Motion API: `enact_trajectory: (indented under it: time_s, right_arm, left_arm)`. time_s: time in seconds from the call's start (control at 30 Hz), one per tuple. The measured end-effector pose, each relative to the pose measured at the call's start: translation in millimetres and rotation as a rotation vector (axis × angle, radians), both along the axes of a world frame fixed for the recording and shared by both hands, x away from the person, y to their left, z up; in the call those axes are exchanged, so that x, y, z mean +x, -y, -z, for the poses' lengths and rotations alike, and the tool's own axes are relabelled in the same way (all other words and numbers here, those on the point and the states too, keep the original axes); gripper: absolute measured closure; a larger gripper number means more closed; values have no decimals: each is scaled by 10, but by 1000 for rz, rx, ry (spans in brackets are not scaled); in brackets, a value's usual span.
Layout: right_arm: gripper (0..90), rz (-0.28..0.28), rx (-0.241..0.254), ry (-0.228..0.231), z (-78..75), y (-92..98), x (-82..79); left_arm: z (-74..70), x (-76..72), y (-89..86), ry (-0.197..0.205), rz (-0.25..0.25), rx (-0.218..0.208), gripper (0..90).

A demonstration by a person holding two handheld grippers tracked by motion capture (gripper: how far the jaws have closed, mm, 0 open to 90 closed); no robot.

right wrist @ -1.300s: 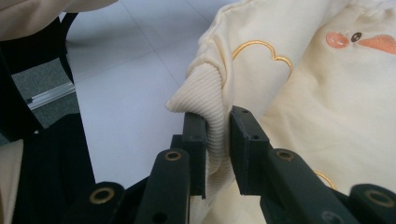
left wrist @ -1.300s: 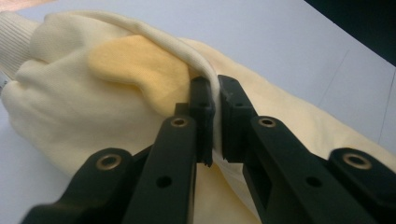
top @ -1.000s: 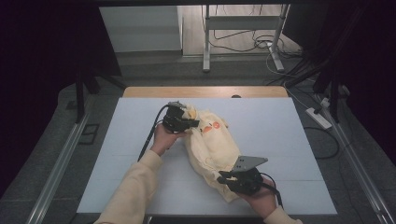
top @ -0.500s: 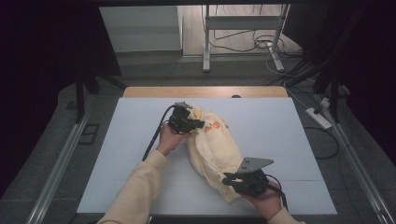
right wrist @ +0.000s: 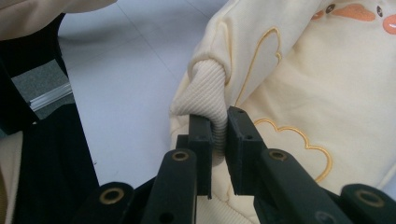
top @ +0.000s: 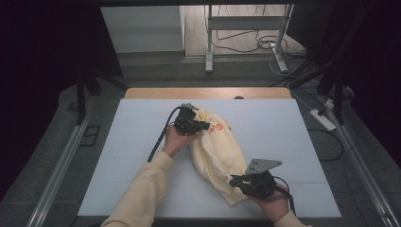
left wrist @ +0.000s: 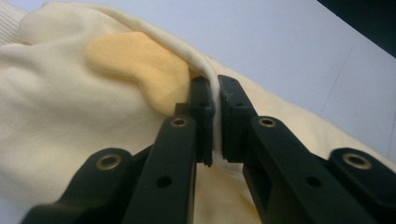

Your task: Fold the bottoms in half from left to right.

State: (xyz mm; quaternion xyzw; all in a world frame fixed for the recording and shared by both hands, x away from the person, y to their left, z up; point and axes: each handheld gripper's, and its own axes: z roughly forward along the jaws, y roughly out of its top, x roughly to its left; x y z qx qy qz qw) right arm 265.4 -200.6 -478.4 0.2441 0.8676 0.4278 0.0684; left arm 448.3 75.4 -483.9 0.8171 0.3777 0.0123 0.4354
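Soft cream sweatshirt (top: 215,146) at frame centre on white bench (top: 293,137). Left gripper (left wrist: 215,119) fingers pinch a smooth fold; right gripper (right wrist: 218,133) fingers, just closing, clamp the ribbed cuff (right wrist: 205,88).

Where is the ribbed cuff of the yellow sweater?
In the right gripper view, the ribbed cuff of the yellow sweater is pinched in the right gripper; in the high view that is the near right end, by the table front edge.

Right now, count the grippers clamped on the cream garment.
2: the left gripper pinches a fold near the garment's far end, the right gripper its ribbed cuff at the near end.
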Motion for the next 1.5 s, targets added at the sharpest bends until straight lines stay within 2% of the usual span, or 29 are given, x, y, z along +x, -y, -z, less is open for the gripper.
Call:
enact_trajectory:
  time_s: [0.6, 0.8, 1.07, 1.5]
  right_arm:
    - [816, 46, 21, 12, -78, 174, -53]
    - [818, 65, 13, -13, -40, 267, -44]
    - [817, 76, -7, -26, -10, 293, -12]
    - [816, 86, -27, -43, 29, 312, 8]
  left_arm:
    - [-45, 55, 234, 3, 22, 10, 840]
    - [25, 76, 330, -10, 29, 26, 838]
    - [124, 99, 394, -26, 26, 45, 834]
    - [185, 110, 441, -31, 27, 58, 825]
